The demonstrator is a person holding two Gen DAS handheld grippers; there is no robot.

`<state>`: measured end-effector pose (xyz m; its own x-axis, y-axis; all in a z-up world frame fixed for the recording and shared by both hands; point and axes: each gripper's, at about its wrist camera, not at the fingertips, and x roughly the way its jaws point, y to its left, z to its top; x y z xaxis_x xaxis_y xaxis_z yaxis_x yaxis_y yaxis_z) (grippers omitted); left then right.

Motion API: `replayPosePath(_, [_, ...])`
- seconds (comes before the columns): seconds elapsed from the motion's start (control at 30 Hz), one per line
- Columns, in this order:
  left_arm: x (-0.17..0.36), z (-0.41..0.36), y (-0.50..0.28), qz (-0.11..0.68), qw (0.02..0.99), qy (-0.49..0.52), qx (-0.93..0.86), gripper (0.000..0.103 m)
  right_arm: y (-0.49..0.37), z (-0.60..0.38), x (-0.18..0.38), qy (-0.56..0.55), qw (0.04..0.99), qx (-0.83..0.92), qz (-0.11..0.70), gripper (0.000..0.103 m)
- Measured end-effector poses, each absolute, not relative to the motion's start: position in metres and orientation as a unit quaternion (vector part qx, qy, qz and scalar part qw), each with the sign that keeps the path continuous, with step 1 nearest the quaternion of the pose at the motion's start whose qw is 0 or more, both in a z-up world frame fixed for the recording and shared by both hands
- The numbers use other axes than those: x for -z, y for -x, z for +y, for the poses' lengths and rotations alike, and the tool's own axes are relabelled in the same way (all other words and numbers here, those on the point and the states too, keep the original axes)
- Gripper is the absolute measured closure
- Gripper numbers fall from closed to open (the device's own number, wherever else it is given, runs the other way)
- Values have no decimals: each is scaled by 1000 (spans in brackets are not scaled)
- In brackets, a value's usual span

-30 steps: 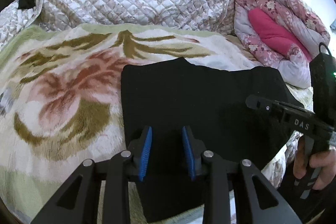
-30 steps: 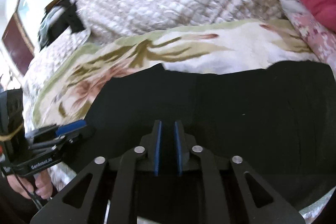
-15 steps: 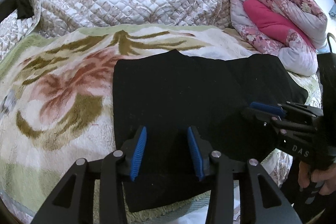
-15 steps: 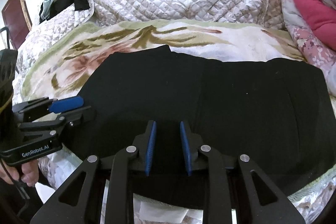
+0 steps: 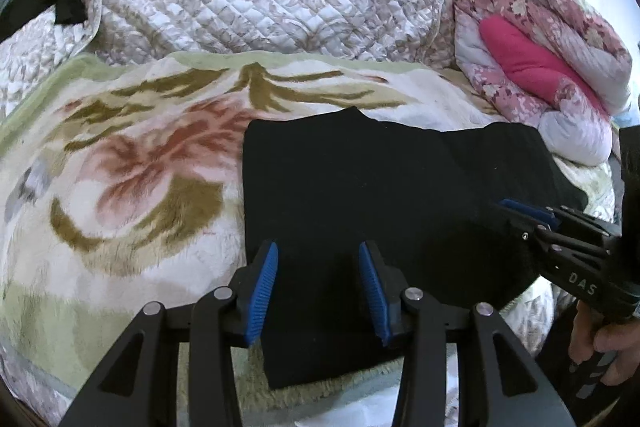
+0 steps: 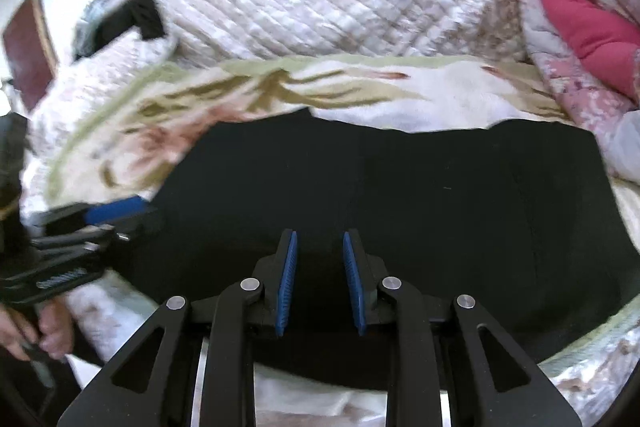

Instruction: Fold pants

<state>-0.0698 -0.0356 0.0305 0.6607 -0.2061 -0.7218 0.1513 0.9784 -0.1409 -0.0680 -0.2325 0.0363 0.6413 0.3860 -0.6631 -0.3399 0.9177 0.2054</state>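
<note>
The left black plastic tongs (image 5: 316, 255) have ribbed blue pads (image 5: 262, 291) and silver round screws. The right black tongs (image 5: 516, 205) carry white "DAS" lettering; the left tongs' white lettering looks too blurred to read.

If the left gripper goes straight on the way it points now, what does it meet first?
Most likely the black pants. The left gripper is open, tilted down over their near part, with nothing between its fingers. How far above the cloth it is, I cannot tell.
</note>
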Motion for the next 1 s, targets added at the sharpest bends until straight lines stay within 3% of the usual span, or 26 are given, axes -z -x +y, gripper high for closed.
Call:
replayPosePath(0.33, [-22,-48,81,406,906,18,120,58,70,-234,-20,-3,901,-164,402,79])
replayPosePath(0.6, [-21,-50,83,404,907,10,118,58,66,-289,-31,-96,917,-75,380,79])
replayPosePath(0.63, [-21,-50,83,403,907,10,118,57,66,-297,-31,-112,917,-63,377,73])
replayPosePath(0.67, [-21,-50,83,403,907,9,117,57,67,-304,-30,-128,917,-56,375,56])
replayPosePath(0.73, [-21,-50,83,403,908,8,117,57,69,-322,-29,-174,914,-47,363,40])
replayPosePath(1.0, [-21,-49,82,403,907,9,119,57,100,-410,-41,-294,915,87,263,37])
